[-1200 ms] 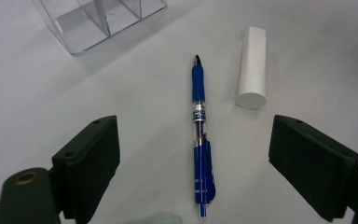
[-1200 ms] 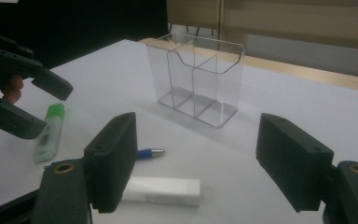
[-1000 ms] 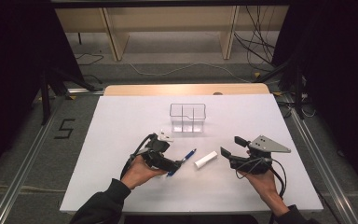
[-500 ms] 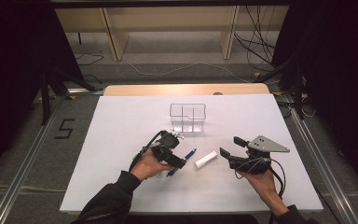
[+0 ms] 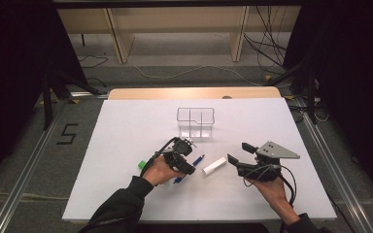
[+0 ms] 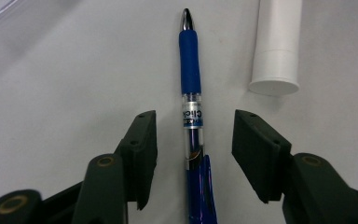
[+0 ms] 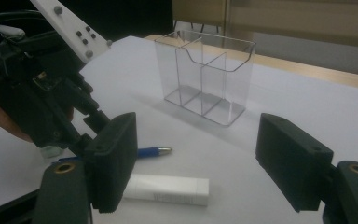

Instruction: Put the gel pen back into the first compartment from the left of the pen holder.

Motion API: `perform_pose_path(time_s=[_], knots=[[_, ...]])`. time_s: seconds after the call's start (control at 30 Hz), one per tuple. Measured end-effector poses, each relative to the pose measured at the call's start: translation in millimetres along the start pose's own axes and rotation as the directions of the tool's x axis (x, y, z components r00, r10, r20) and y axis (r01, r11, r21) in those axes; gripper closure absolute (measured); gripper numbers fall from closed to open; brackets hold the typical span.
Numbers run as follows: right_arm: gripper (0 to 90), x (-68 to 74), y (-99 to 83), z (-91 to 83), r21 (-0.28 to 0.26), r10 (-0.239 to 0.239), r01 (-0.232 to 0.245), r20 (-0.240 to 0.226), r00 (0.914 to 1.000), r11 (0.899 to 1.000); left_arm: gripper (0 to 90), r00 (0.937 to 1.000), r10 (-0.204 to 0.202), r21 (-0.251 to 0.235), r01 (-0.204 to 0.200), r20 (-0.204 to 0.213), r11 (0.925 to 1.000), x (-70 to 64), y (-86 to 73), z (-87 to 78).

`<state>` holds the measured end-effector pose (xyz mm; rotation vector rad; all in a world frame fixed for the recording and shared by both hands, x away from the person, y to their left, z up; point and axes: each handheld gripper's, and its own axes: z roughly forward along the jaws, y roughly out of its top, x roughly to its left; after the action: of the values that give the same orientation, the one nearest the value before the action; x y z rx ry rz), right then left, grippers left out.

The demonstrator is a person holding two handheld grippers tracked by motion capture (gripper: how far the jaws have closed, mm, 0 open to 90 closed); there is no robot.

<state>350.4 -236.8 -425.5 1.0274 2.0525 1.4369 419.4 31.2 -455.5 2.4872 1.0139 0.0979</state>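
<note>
1. the left gripper (image 6: 193, 140) is lowered over the table with its two black jaws spread wide; they straddle the blue click pen with a clear barrel and silver tip (image 6: 191, 93), one jaw on each side, and neither touches it.
2. the pen lies flat on the white table top (image 5: 126, 145), its tip pointing away from the left gripper toward the clear plastic organiser with compartments (image 5: 195, 122).
3. just beside the pen lies a white cylindrical tube (image 6: 276, 46), on its side, apart from the pen and from the jaws.
4. a small green and white object (image 5: 142, 165) sits on the table by the left hand; i cannot tell what it is.
5. the right gripper (image 7: 196, 158) is held low on the other side of the tube, jaws wide apart and holding nothing.
6. in its own view the tube (image 7: 168, 189) lies between the jaws near the left one, with the organiser (image 7: 205, 74) upright farther off.
</note>
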Motion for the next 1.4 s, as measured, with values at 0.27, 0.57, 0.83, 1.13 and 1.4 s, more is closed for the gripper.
perform_pose_path(time_s=[0.27,0.57,0.83,1.13,1.4], knots=[[30.3,0.5,-0.5,1.3,0.002,-0.003,0.003,-0.004,1.0000,1.000,59.4,0.9995,0.031,0.042,-0.031,0.006,0.9986,1.4,4.2,6.1],[30.4,-0.6,-0.9,1.7,0.004,0.000,0.000,-0.003,1.0000,1.000,67.5,0.9983,0.058,0.079,-0.057,0.000,0.9952,-1.5,9.8,12.1],[30.6,0.6,-1.0,2.1,0.008,-0.007,0.007,-0.005,1.0000,1.000,73.6,0.9985,0.055,0.100,-0.055,0.000,0.9935,0.6,12.4,12.6],[30.7,0.2,-0.7,1.9,0.006,-0.007,0.007,-0.004,1.0000,1.000,76.0,0.9965,0.079,0.113,-0.076,-0.027,0.9907,-2.6,15.0,13.8],[30.9,0.4,-0.8,2.3,0.007,-0.010,0.010,-0.005,0.9999,1.000,78.1,0.9964,0.081,0.130,-0.077,-0.026,0.9885,-1.1,17.6,14.4]])
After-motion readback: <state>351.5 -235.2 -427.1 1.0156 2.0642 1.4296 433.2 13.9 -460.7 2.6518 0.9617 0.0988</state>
